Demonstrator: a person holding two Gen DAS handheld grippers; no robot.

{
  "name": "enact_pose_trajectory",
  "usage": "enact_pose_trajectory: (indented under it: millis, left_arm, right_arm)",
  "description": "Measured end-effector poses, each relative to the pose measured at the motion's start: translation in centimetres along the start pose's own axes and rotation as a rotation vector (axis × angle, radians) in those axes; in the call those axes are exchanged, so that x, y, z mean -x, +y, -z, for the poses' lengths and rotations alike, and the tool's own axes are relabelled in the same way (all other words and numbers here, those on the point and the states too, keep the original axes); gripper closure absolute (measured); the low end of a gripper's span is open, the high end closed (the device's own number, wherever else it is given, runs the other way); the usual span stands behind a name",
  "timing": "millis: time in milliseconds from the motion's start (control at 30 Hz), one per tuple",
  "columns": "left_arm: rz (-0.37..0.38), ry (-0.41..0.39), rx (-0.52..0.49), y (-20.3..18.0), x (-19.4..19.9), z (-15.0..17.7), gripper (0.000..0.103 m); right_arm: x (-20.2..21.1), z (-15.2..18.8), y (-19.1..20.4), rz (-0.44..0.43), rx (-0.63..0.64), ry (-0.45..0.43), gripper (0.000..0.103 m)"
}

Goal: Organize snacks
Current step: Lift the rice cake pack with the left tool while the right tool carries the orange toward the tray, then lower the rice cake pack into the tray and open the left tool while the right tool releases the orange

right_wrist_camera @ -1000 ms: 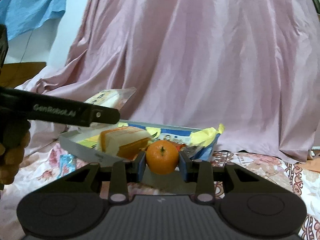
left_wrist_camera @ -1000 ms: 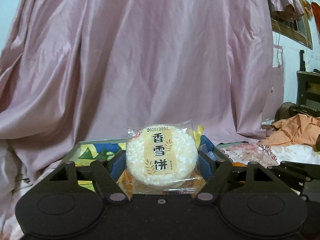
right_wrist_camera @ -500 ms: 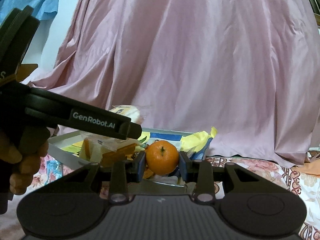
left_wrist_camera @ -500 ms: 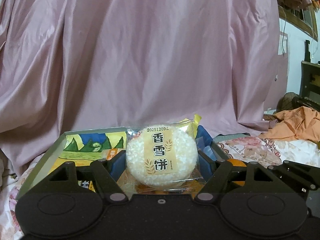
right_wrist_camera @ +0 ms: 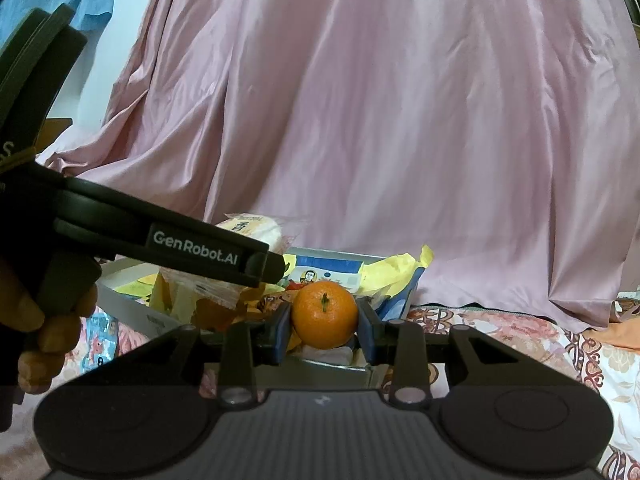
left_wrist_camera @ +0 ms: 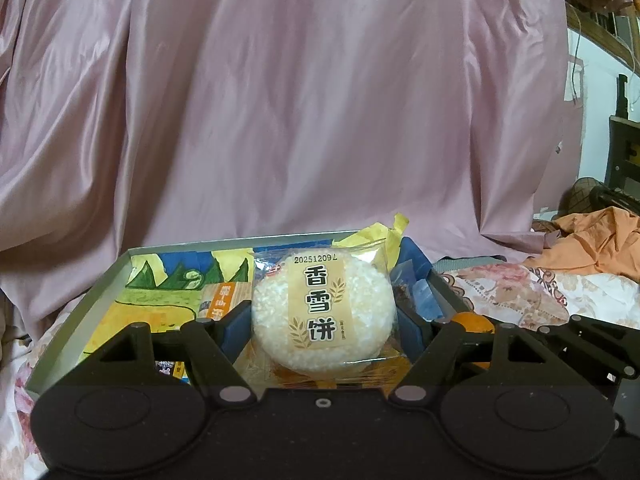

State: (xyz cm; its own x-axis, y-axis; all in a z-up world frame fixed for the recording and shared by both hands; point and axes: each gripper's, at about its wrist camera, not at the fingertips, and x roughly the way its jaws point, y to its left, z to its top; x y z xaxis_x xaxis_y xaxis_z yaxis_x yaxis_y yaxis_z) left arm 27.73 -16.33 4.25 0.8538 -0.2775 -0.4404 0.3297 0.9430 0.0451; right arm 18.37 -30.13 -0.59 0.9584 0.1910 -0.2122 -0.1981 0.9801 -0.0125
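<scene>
Fingers (left_wrist_camera: 230, 330) of the left gripper (left_wrist_camera: 324, 324) pinch a wrapped rice cracker (left_wrist_camera: 323, 318) over the tray (left_wrist_camera: 100, 300) while the right gripper (right_wrist_camera: 324, 330) clamps a mandarin (right_wrist_camera: 324, 314) at its rim, both seemingly poised for release inside.

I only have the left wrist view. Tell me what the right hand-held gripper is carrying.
Observer: The right hand-held gripper is shut on an orange mandarin, stem facing the camera.
Operator: Report where it sits relative to the box.
Observer: In the right wrist view the mandarin shows just above the near wall of the snack box.
Operator: Say what my rice cracker looks like from there.
Observer: The rice cracker packet pokes up past the left hand-held gripper, over the box's left part.
</scene>
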Motion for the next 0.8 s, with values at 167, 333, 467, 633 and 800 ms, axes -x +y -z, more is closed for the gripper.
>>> enact_pose_trajectory:
  millis: [167, 333, 467, 633, 800]
  left_arm:
    - [-0.003, 0.007, 0.003, 0.03, -0.18, 0.00, 0.028]
    - [-0.005, 0.017, 0.015, 0.08, -0.37, 0.01, 0.028]
    - [-0.008, 0.033, 0.013, 0.03, -0.52, 0.22, 0.027]
    - [-0.017, 0.035, 0.018, 0.12, -0.34, 0.36, 0.022]
    - [-0.013, 0.019, 0.029, 0.29, 0.33, -0.16, 0.015]
  right_arm:
    - [-0.16, 0.04, 0.06, -0.002, 0.008, 0.007, 0.064]
    - [-0.25, 0.05, 0.02, -0.001, 0.008, 0.009, 0.064]
    - [-0.34, 0.13, 0.00, 0.000, 0.007, 0.015, 0.063]
    - [-0.21, 0.11, 0.16, -0.007, 0.013, 0.013, 0.055]
    - [-0.08, 0.08, 0.07, 0.000, 0.011, 0.006, 0.049]
